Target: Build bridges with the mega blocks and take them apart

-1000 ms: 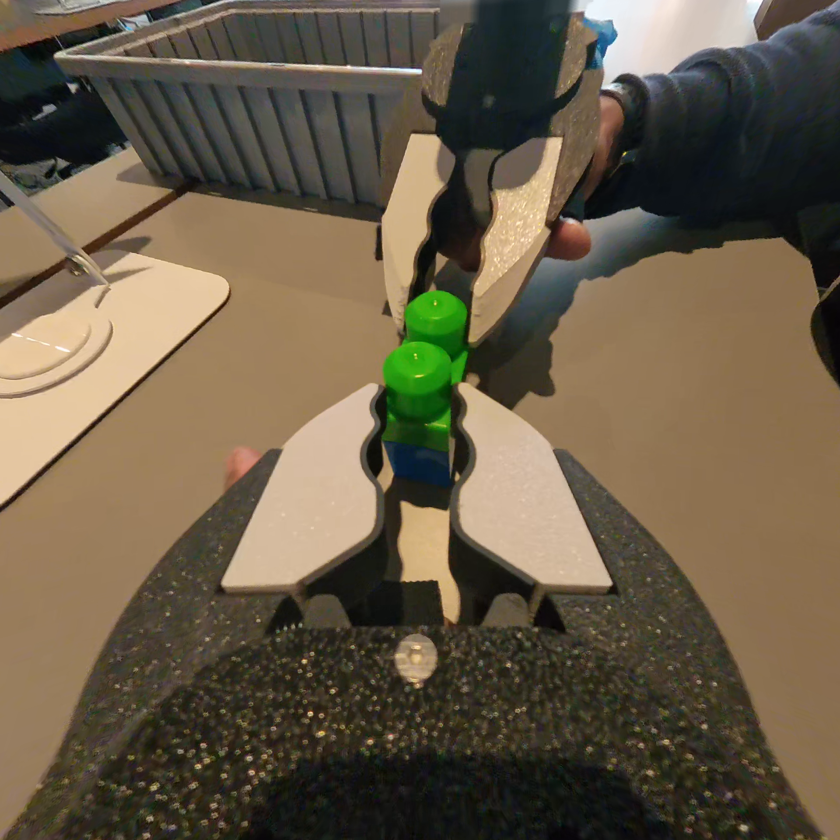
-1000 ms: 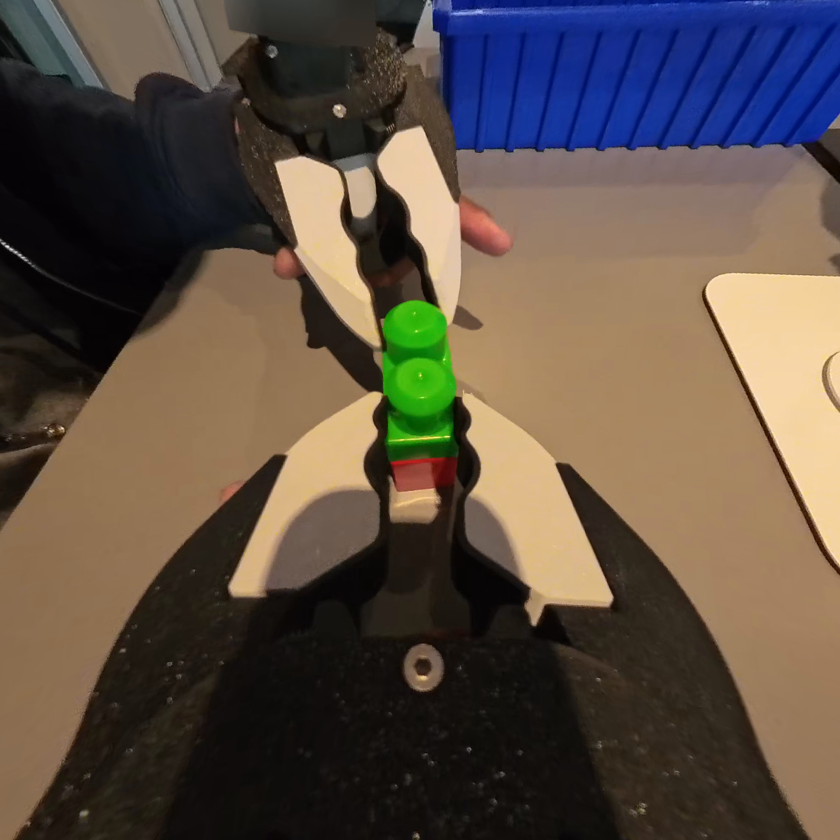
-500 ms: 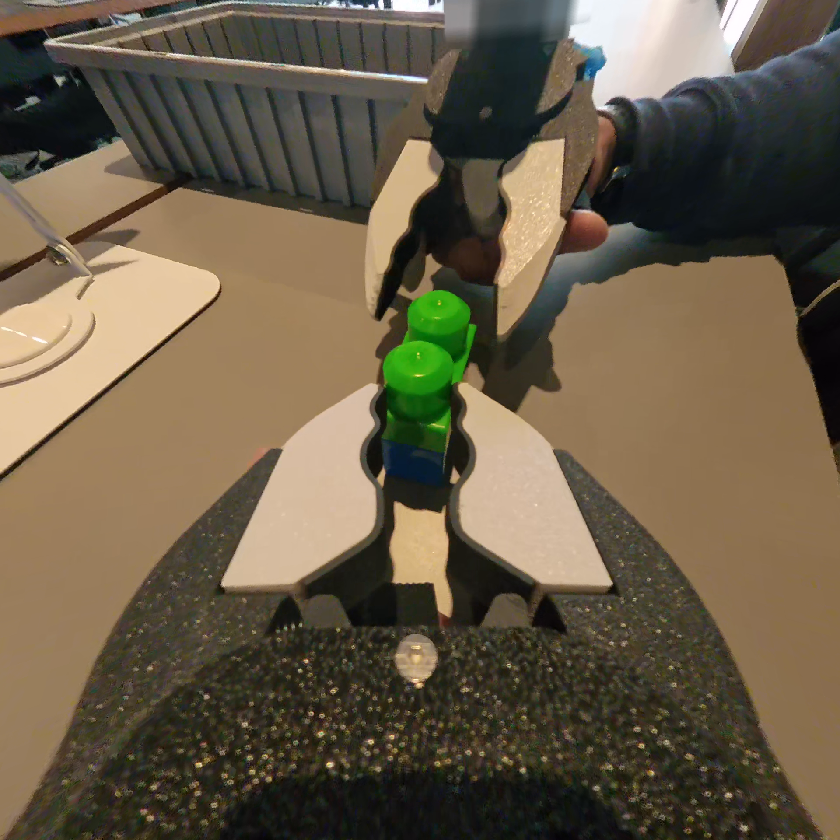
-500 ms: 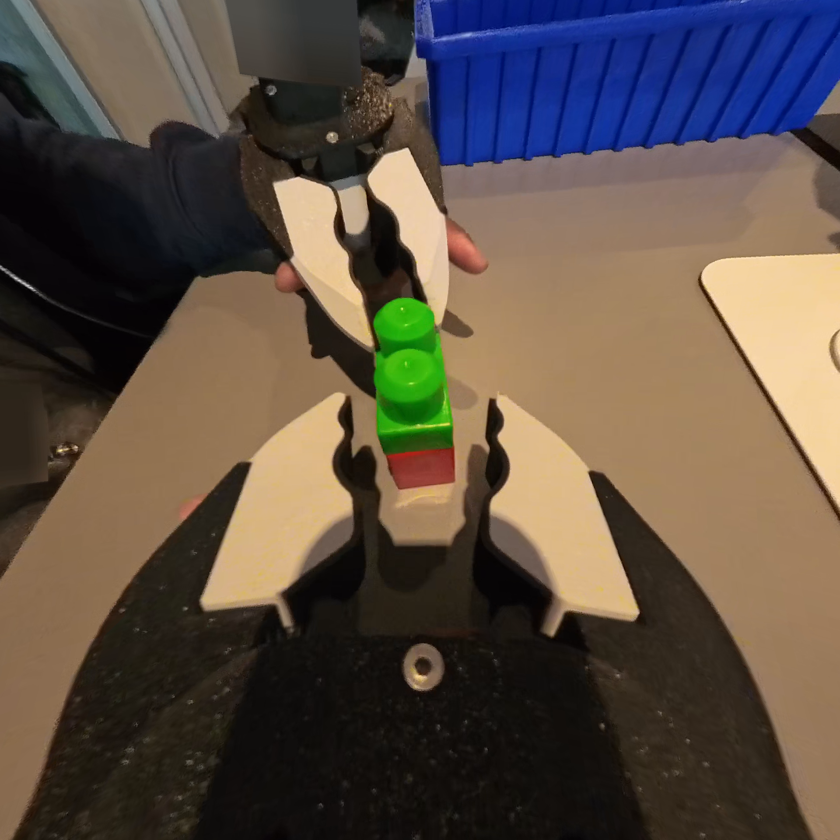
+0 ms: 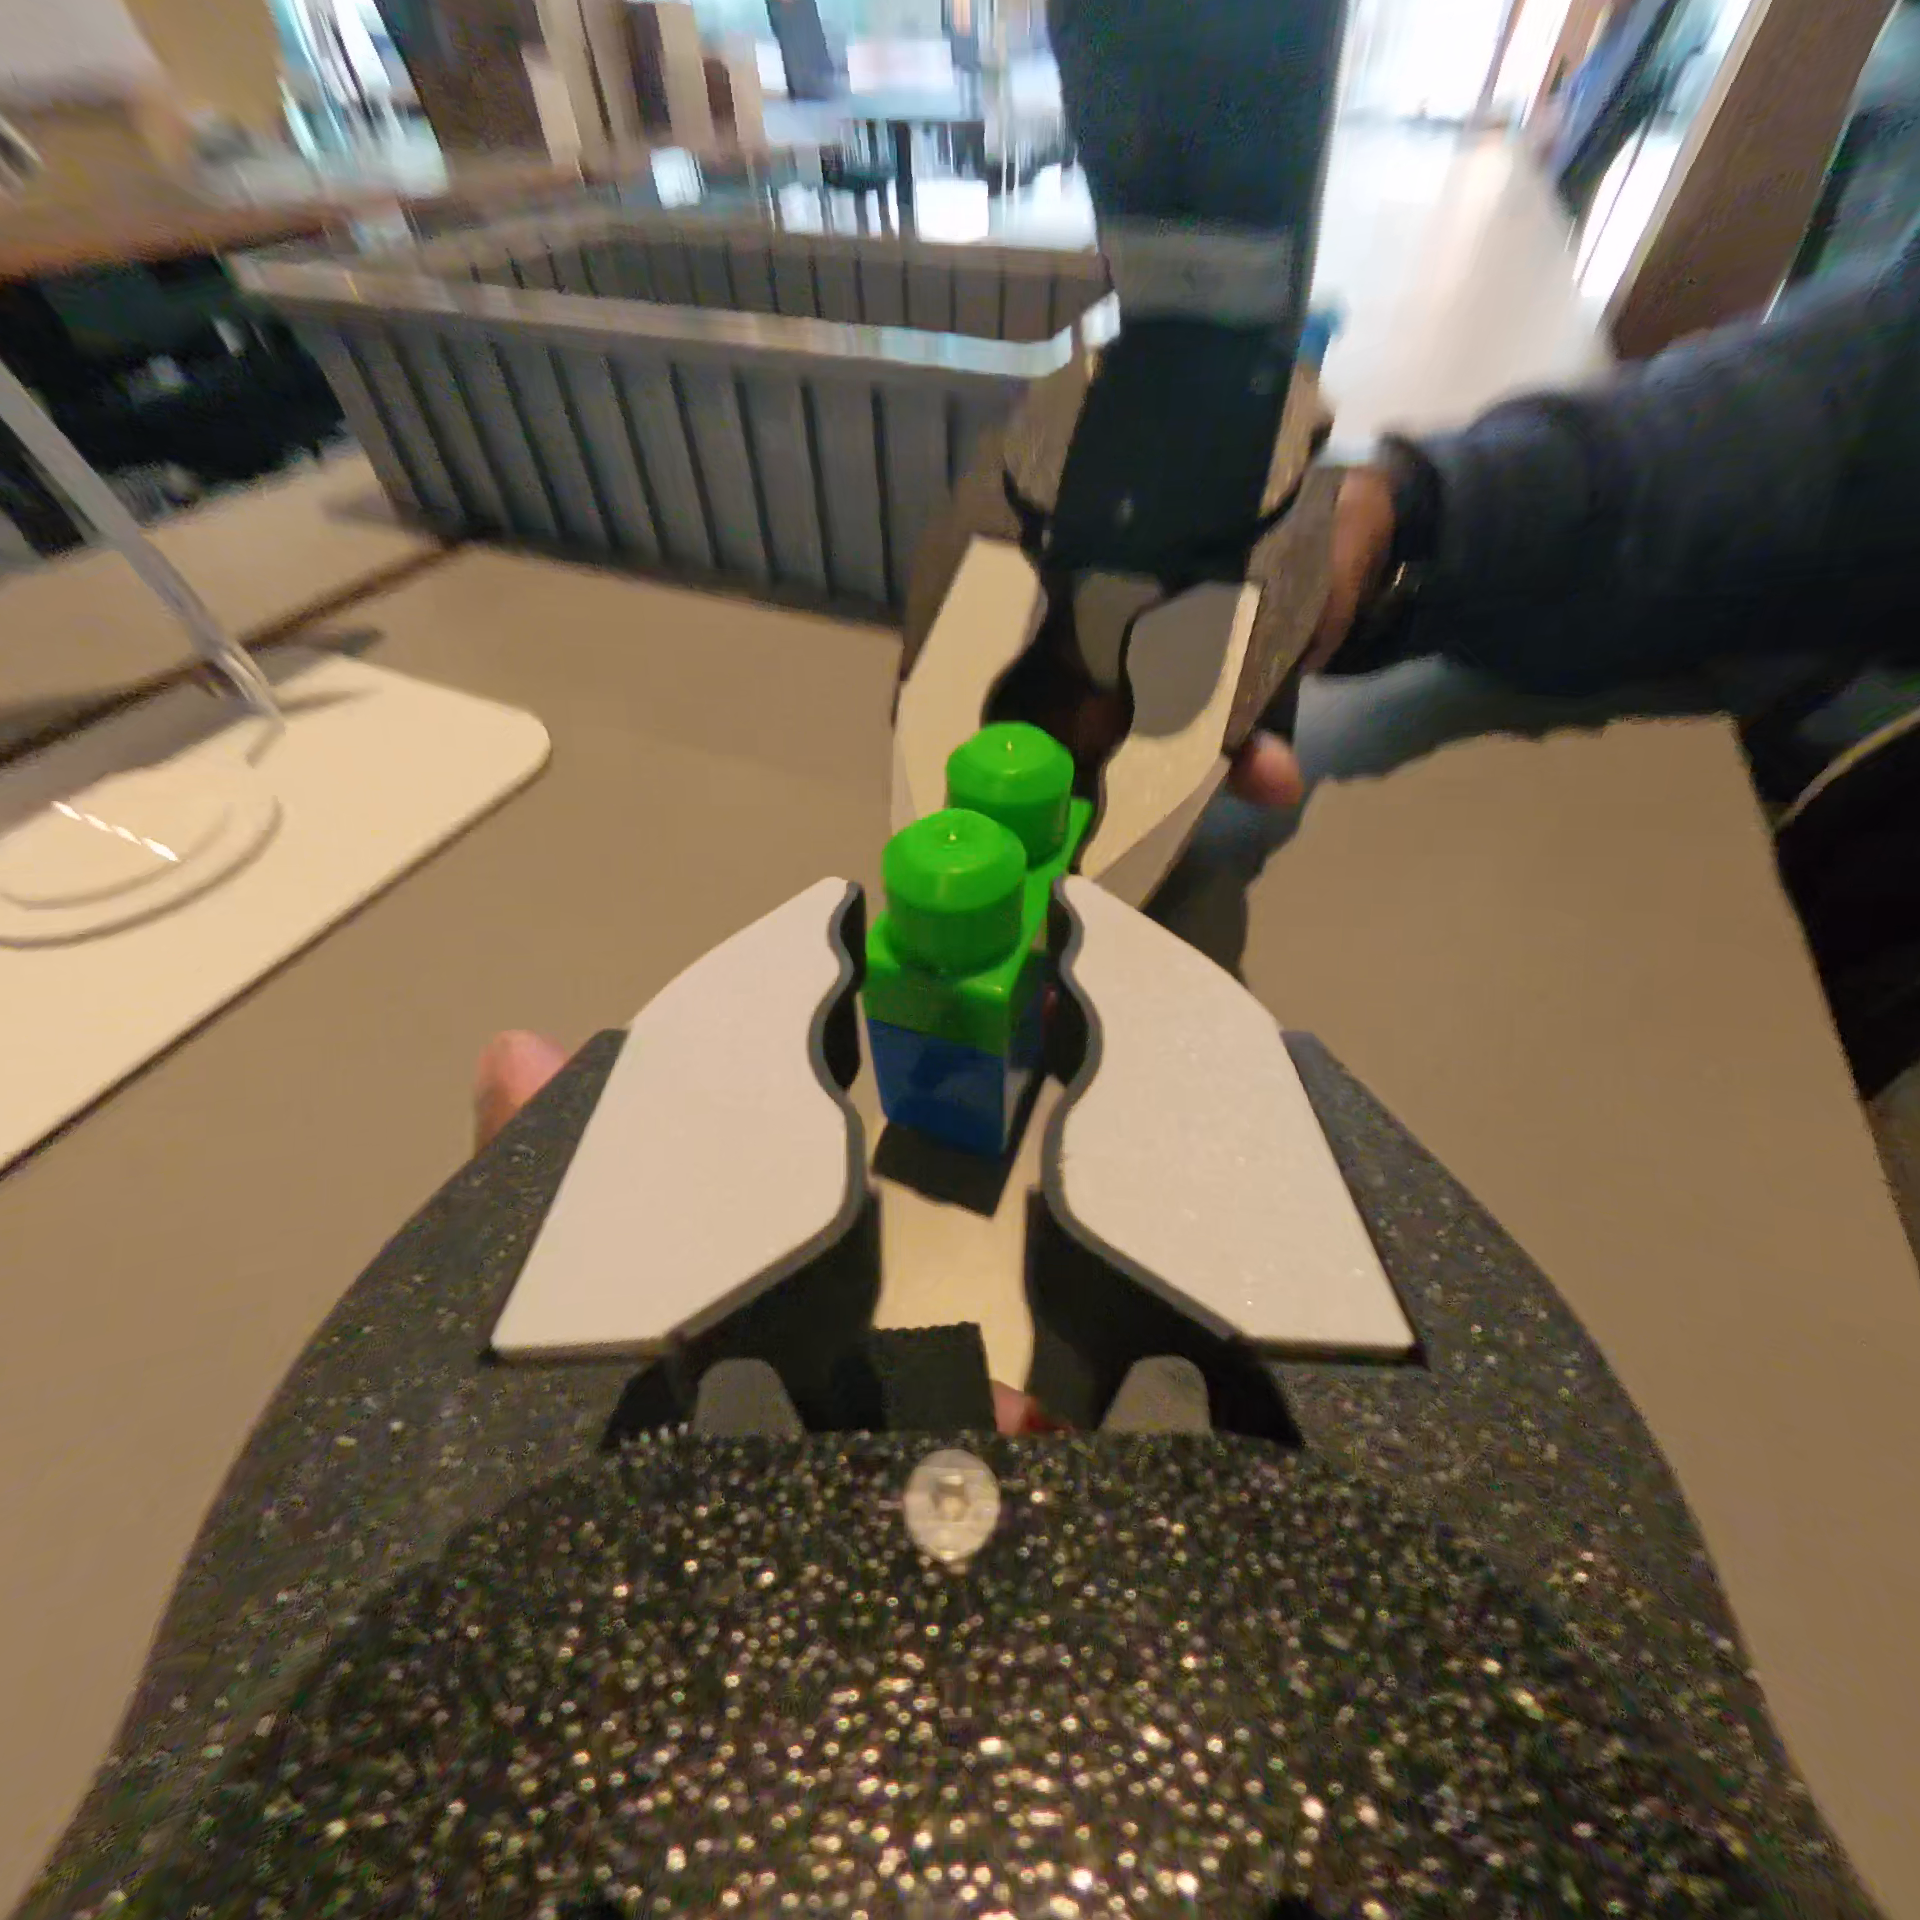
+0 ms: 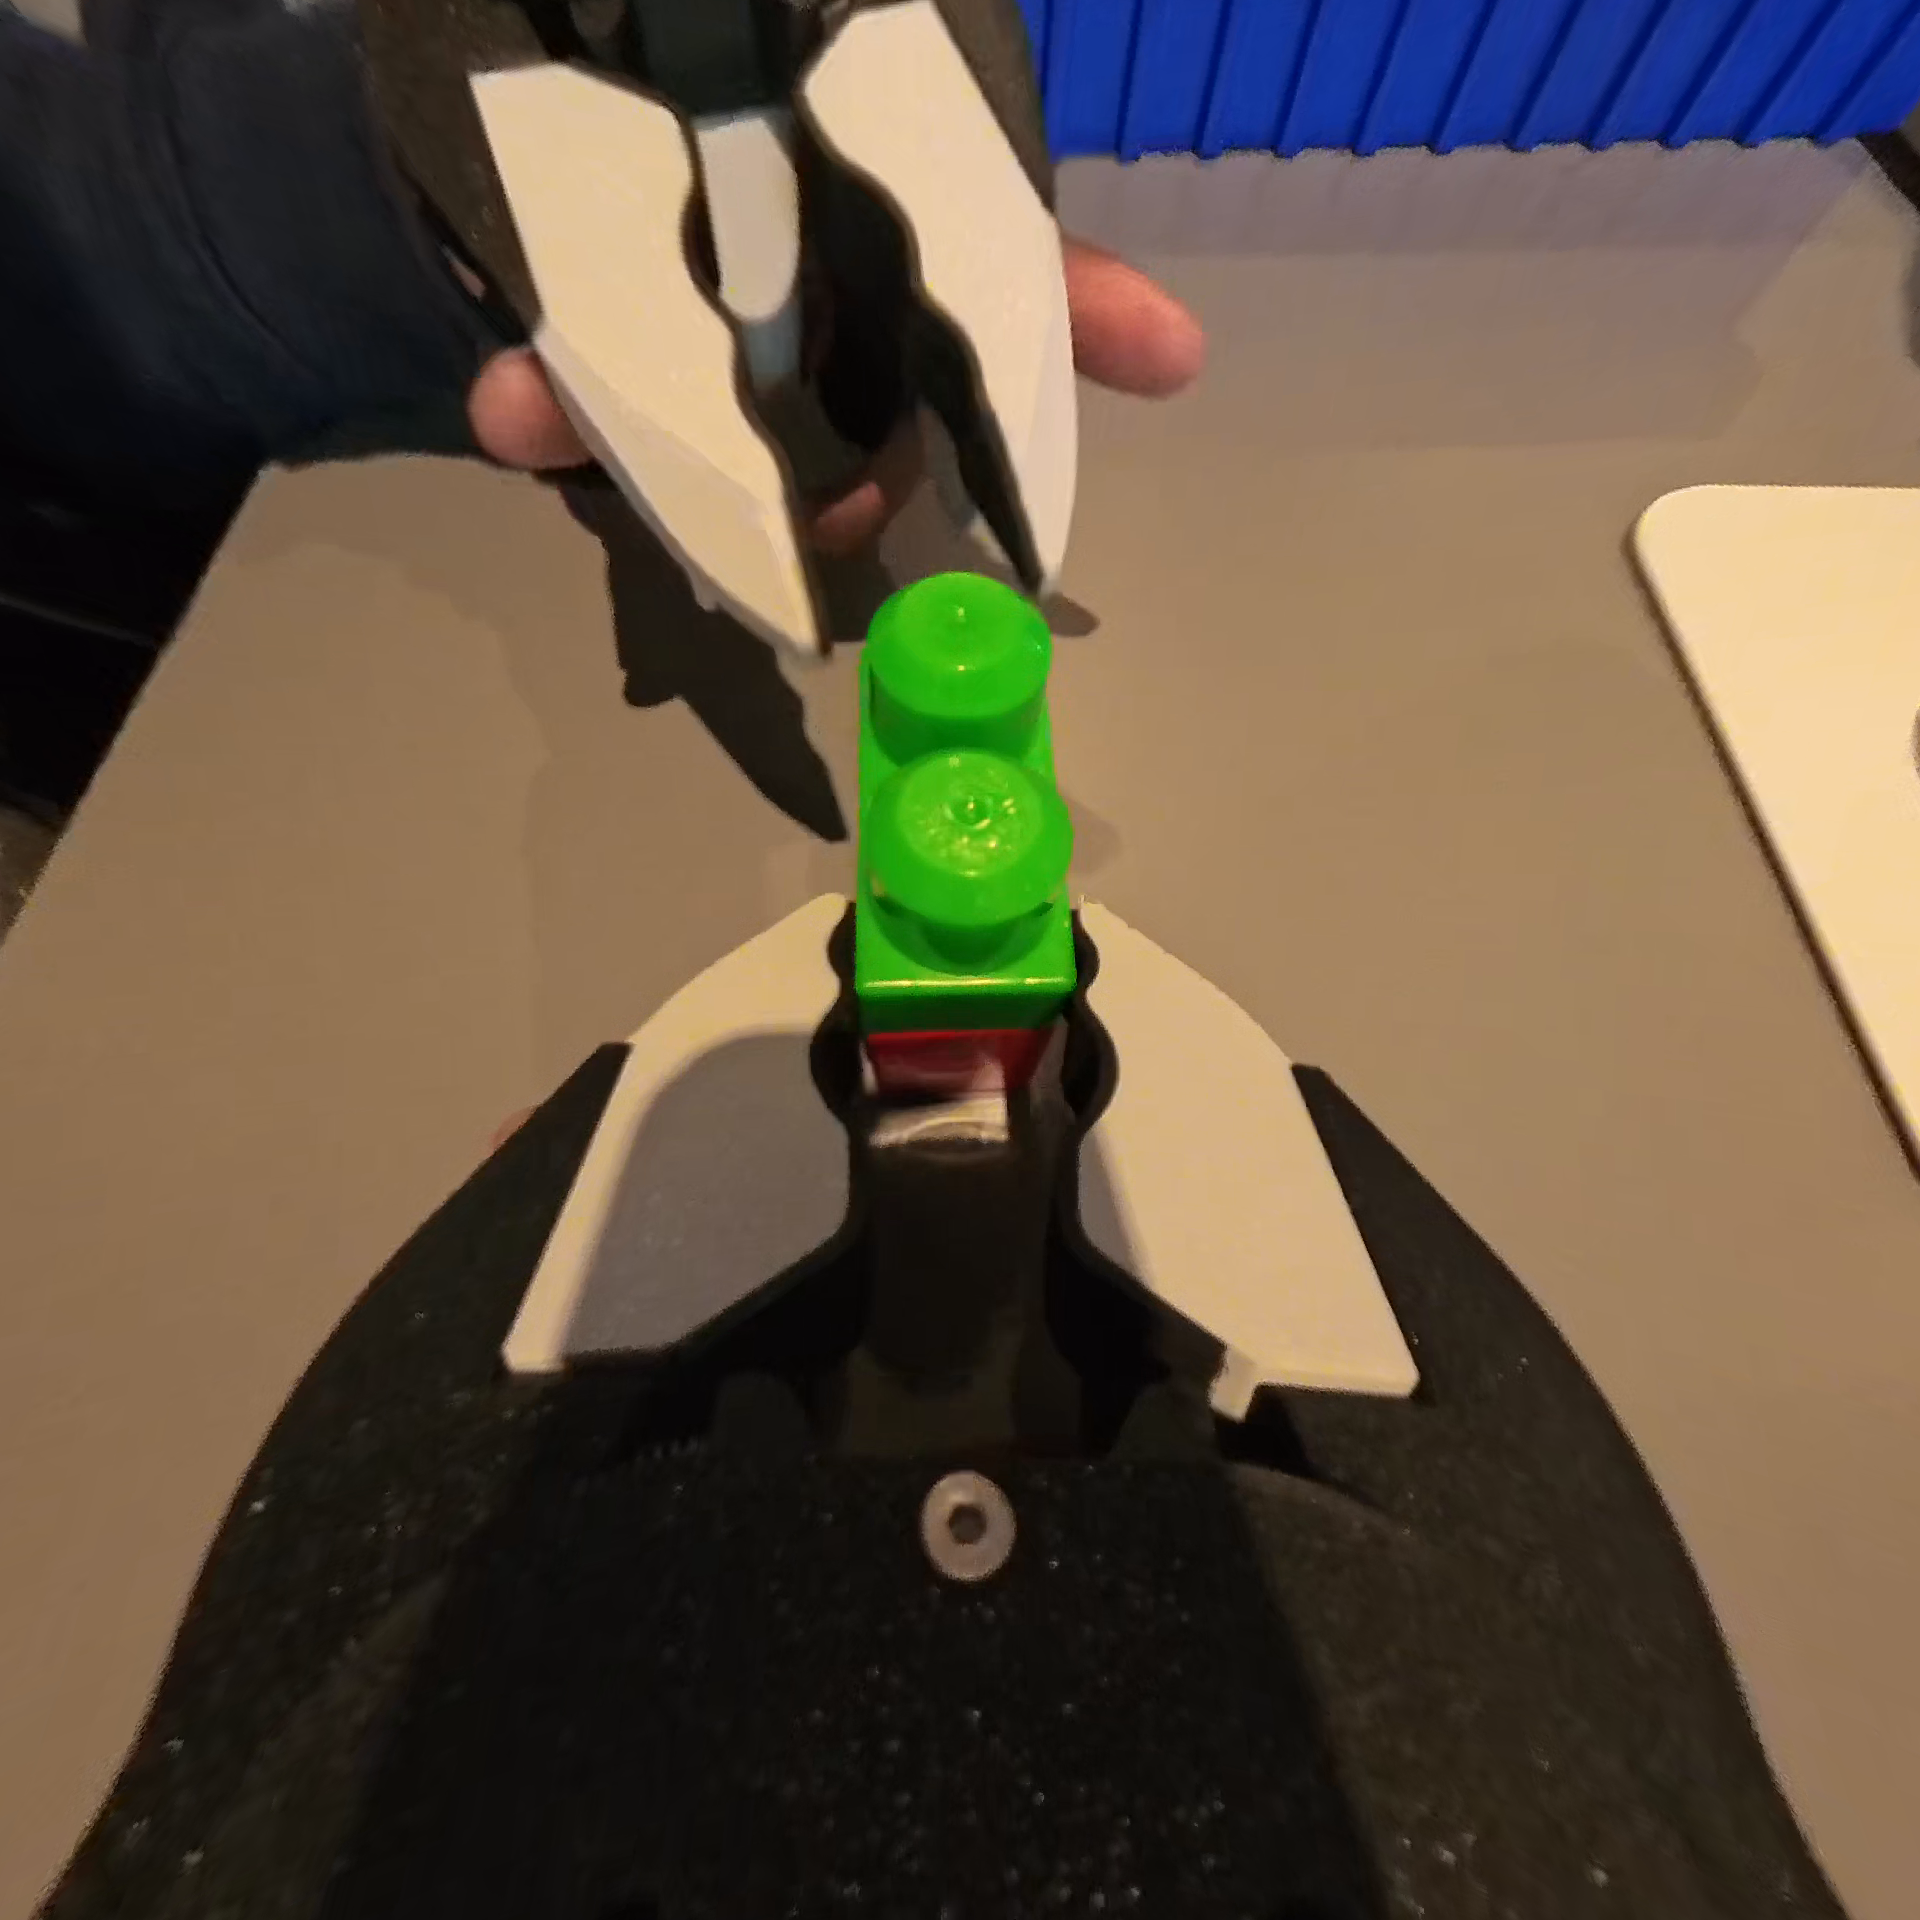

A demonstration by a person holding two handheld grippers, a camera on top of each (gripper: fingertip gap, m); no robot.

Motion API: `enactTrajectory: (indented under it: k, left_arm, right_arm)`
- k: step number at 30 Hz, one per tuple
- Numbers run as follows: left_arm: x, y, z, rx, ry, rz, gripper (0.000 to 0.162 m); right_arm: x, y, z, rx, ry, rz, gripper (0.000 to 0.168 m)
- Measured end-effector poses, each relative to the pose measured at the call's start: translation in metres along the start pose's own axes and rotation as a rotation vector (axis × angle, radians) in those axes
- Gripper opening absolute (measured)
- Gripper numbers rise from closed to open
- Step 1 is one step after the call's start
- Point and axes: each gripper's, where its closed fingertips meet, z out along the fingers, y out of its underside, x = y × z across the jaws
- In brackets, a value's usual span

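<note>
Ok, left wrist view first: left gripper point(image 5: 956, 914) has its fingers flanking the near end of the bridge, where the green block point(image 5: 940, 977) sits on the blue block point(image 5: 940, 1081). The fingers are tight alongside, but whether they actually press on it I can't tell (from the opposite camera the jaws look about as wide as the block). Just past that, the green block's far stud sits between the fingers of the right gripper point(image 6: 961, 914), which a person in a dark sleeve point(image 5: 1662, 540) holds. Right wrist view confirms it: the right jaws are clamped on the green block's sides at the end that sits on the red block point(image 6: 935, 1049), with both fingers in contact. So the bridge is one two-stud green piece spanning a blue leg and a red leg, in the middle of the grey table point(image 5: 1455, 1039) between the two grippers. Can't tell if the legs touch the table. Further out, a white pad point(image 5: 208, 831) lies to one side. A grey ribbed bin point(image 5: 665, 416) stands at one far edge, a blue ribbed bin point(image 6: 1455, 83) at the other.
</note>
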Motion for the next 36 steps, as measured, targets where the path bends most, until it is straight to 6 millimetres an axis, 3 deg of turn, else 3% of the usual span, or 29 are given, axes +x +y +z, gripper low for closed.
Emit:
enactTrajectory:
  k: [2,4,6,8,9,11,13,15,18,22,27,30,34,36]
  left_arm:
    - [-0.002,-0.019,-0.013,0.147,0.018,-0.072,0.033]
    - [-0.007,-0.025,-0.025,0.212,0.032,-0.153,0.03]
    - [-0.012,-0.021,-0.028,0.201,0.013,-0.157,0.029]
    - [-0.012,-0.018,-0.028,0.181,0.003,-0.137,0.029]
    - [-0.012,-0.018,-0.026,0.175,0.0,-0.13,0.029]
    - [-0.01,-0.015,-0.021,0.145,-0.005,-0.109,0.029]
    - [-0.008,-0.013,-0.016,0.113,-0.008,-0.074,0.029]
    - [-0.007,-0.01,-0.009,0.088,-0.005,-0.051,0.029]
    - [-0.009,-0.009,-0.005,0.072,-0.01,-0.052,0.028]
    - [-0.016,-0.016,-0.014,0.144,-0.024,-0.101,0.027]
    - [-0.018,-0.016,-0.016,0.15,-0.015,-0.125,0.026]
    - [-0.014,-0.013,-0.016,0.124,-0.014,-0.094,0.027]
    - [-0.013,-0.01,-0.019,0.111,-0.029,-0.076,0.028]
    - [-0.014,-0.01,-0.025,0.121,-0.042,-0.082,0.028]
  right_arm:
    - [0.005,-0.014,-0.017,0.067,0.036,0.02,0.037]
    - [0.019,-0.035,-0.054,0.125,0.129,0.002,0.036]
    - [0.046,-0.055,-0.113,0.138,0.287,-0.043,0.036]
    - [0.087,-0.058,-0.184,0.081,0.491,-0.059,0.036]
    - [0.112,-0.047,-0.218,-0.001,0.594,-0.058,0.036]
    - [0.17,-0.004,-0.277,-0.217,0.778,-0.007,0.036]
    - [0.224,0.042,-0.31,-0.359,0.85,0.09,0.037]
    - [0.271,0.077,-0.319,-0.439,0.88,0.15,0.037]
    - [0.327,0.117,-0.319,-0.64,0.949,0.114,0.037]
    - [0.367,0.142,-0.304,-0.813,0.978,0.016,0.037]
    - [0.368,0.165,-0.282,-0.912,0.884,0.026,0.037]
    - [0.36,0.161,-0.27,-0.822,0.826,0.094,0.054]
    - [0.346,0.144,-0.272,-0.678,0.793,0.185,0.07]
    - [0.335,0.123,-0.283,-0.583,0.813,0.193,0.071]
